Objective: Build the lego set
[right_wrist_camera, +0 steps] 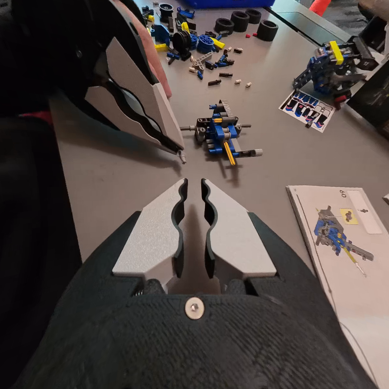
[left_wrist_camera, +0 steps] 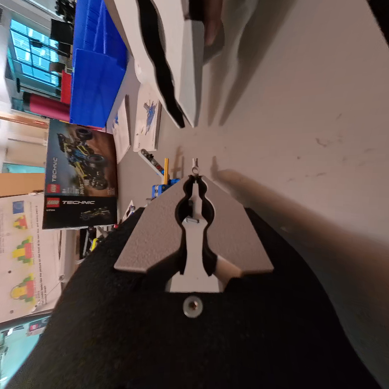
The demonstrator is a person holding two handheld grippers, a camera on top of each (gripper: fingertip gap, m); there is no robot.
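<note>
The left gripper point(right_wrist_camera: 179, 149) is pinched tight on one small grey plastic connector piece point(right_wrist_camera: 182, 157), which sticks out past its tips. It hangs just left of the blue and grey half-built lego model point(right_wrist_camera: 221, 132) that lies on the grey table point(right_wrist_camera: 126, 189).

The right gripper point(right_wrist_camera: 194, 182) sits near the front of that model. Its jaws are only a little apart and hold nothing.

I think the step in hand is bringing the grey piece to the model. The next move seems to need a slow, careful push onto a pin or rod, maybe with the right gripper holding the model so it does not slide.

Behind the model lies a heap of loose lego pieces point(right_wrist_camera: 200, 46), too many to count, with four black rubber tyres point(right_wrist_camera: 240, 17) at its right end. Right of the model are one sticker sheet point(right_wrist_camera: 307, 111), one bigger built lego part with a yellow bar point(right_wrist_camera: 332, 67), and one open paper instruction booklet point(right_wrist_camera: 345, 231).
</note>
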